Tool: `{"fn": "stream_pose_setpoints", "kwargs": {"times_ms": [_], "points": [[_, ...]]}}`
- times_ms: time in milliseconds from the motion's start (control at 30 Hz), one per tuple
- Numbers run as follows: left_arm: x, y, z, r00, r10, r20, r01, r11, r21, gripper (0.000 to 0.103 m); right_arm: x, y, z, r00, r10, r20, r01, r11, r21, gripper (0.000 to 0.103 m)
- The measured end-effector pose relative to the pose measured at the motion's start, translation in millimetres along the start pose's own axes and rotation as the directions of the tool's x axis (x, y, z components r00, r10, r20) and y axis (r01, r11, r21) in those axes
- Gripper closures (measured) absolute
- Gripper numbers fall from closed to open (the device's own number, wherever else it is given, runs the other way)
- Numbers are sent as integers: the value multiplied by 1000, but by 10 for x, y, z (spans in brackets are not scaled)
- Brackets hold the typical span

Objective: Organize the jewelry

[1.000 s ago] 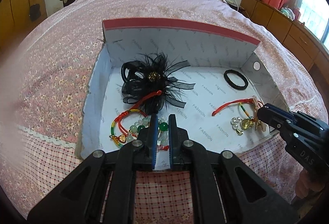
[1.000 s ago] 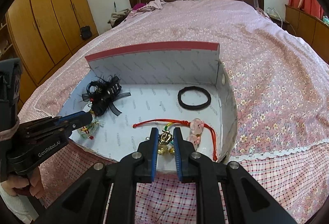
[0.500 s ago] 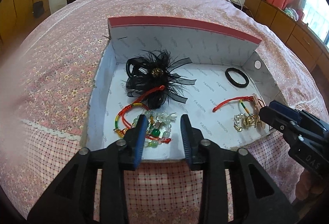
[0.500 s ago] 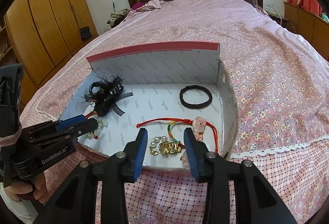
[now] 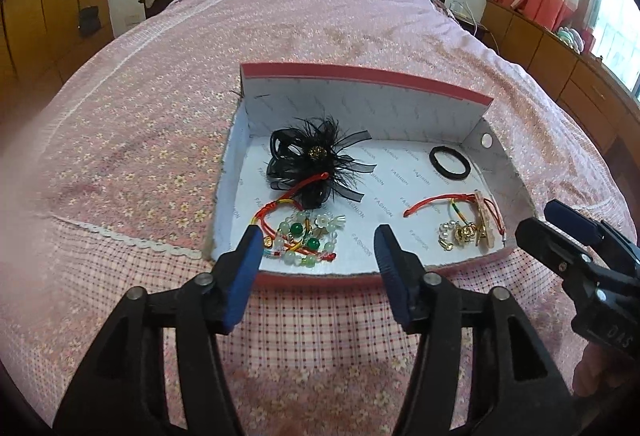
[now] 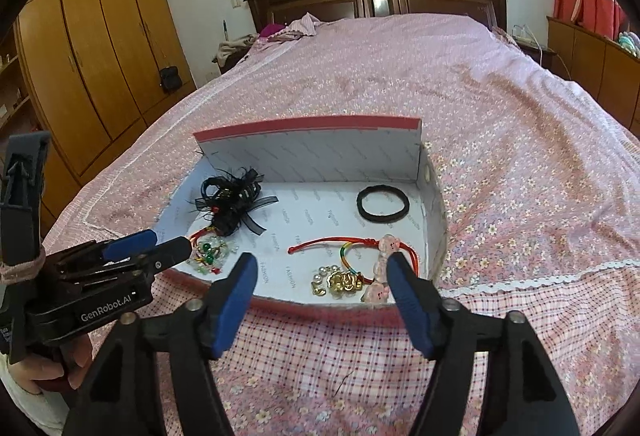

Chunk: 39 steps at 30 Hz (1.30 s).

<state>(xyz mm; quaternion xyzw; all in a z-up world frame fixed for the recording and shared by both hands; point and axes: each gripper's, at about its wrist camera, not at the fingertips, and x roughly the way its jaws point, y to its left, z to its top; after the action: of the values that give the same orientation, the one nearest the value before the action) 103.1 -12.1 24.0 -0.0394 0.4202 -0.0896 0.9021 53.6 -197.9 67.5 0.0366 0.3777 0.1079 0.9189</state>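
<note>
Both hand-held grippers empty over the box's near edge

Left hand-held gripper [image 5: 316,248], jaws just opened wide, has the beaded bracelet [image 5: 304,236] lying just ahead; right hand-held gripper [image 6: 320,272], likewise wide, faces the gold-charm bracelet [image 6: 344,272] inside the box [image 5: 360,108]

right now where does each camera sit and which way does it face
Left wrist: rides the left gripper, looking down its open fingers at the shoebox lid on the bed; the right gripper intrudes at right.
Right wrist: rides the right gripper, open, same direction; left gripper and a hand at left.
Shared: black feather hair clip, black hair tie.
</note>
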Motion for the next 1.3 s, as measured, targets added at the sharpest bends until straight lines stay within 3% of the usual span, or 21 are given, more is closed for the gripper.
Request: {"fn": "stream_pose_setpoints", "kwargs": {"times_ms": [567, 1300], "points": [[-492, -10, -120, 998, 29, 52, -28, 999, -17, 51, -523, 141, -147, 998, -18, 62, 18, 1000, 1, 27], [-571, -39, -269, 999, 34, 42, -34, 999, -14, 51, -628, 102, -337, 998, -25, 52, 24, 999, 24, 27]]}}
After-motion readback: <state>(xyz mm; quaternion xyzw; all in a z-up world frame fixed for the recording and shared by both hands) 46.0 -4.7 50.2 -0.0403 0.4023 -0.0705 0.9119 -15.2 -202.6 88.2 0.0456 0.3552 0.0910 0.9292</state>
